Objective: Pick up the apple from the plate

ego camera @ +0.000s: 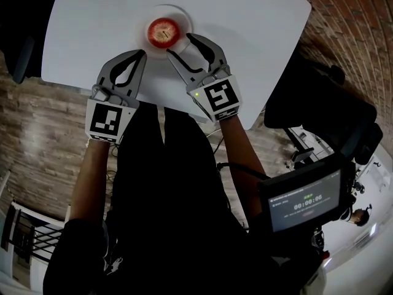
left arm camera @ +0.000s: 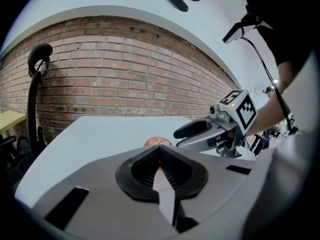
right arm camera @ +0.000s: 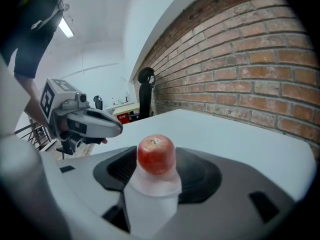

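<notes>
A red apple (ego camera: 163,31) sits on a small white plate (ego camera: 183,18) on the white table (ego camera: 252,29). My right gripper (ego camera: 179,45) is open just to the near right of the plate, with its fingertips at the plate's rim. In the right gripper view the apple (right arm camera: 156,154) shows just beyond the parted jaws, and nothing presses on it. My left gripper (ego camera: 142,53) is shut and empty at the plate's near left. In the left gripper view only the apple's top (left arm camera: 158,142) peeks over the jaws, with the right gripper (left arm camera: 196,135) beside it.
The table's near edge runs under both grippers. A brick wall (left arm camera: 125,89) stands beyond the table's far side. A black chair back (right arm camera: 146,91) is at the table's left end, and a tablet screen (ego camera: 305,200) is on the floor side at right.
</notes>
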{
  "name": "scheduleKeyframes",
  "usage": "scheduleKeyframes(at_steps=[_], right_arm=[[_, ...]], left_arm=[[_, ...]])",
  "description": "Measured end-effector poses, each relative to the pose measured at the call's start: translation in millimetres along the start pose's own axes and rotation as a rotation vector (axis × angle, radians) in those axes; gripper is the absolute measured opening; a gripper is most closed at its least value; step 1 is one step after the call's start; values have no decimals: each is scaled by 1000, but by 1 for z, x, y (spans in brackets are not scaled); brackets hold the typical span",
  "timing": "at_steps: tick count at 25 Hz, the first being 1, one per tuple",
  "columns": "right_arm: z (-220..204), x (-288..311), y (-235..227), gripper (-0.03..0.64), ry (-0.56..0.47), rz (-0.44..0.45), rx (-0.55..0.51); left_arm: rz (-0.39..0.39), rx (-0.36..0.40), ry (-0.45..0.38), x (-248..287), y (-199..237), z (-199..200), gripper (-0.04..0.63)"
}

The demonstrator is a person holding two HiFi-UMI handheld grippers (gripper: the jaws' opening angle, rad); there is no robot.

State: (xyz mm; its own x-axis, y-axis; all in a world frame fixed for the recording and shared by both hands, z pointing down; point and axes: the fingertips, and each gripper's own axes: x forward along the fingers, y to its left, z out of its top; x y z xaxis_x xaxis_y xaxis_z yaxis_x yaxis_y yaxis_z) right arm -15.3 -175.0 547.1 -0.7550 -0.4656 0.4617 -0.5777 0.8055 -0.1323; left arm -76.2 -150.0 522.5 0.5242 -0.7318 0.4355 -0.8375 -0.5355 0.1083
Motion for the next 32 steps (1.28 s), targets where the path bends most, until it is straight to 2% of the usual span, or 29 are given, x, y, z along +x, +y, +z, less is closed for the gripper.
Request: scheduleKeyframes(at_steps=[2,10,25,32], right_arm=[[-5,5,-1,275,18,-5,-2],[-18,27,-1,394,76,6,-49],[-20,67,5,410,95,35,-134],[-22,72,2,408,110,18,-153]], left_arm=[[3,-4,1,-1,1,-2,6],[17,-19,14,-2,9,-9,6],[56,-40,34,-13,30,-20,6],[60,-43,37,-16,30,-19,6]])
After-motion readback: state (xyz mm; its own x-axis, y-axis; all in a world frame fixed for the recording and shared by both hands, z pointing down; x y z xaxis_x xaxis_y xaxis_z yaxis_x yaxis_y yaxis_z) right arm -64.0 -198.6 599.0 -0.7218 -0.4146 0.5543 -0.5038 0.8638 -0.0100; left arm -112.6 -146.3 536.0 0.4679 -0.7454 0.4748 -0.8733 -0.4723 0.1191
